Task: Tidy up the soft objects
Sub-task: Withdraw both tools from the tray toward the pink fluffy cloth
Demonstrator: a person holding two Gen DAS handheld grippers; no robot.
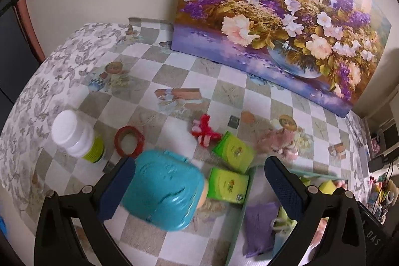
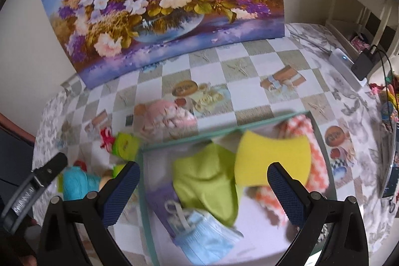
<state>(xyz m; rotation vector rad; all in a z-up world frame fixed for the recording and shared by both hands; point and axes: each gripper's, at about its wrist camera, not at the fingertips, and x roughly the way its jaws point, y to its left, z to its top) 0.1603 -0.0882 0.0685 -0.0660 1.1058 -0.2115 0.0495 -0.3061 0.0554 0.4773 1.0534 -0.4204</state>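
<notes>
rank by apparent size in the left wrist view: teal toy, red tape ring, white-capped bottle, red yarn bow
1. teal toy, though nearness to the camera inflates it
2. white-capped bottle
3. red tape ring and red yarn bow look alike, so unranked

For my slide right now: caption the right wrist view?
Open right gripper above the box holding a yellow sponge and green cloth.

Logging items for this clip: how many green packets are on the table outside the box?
2. One green packet lies beside the red-and-white yarn bow; the other sits against the box wall. More may be hidden.
</notes>
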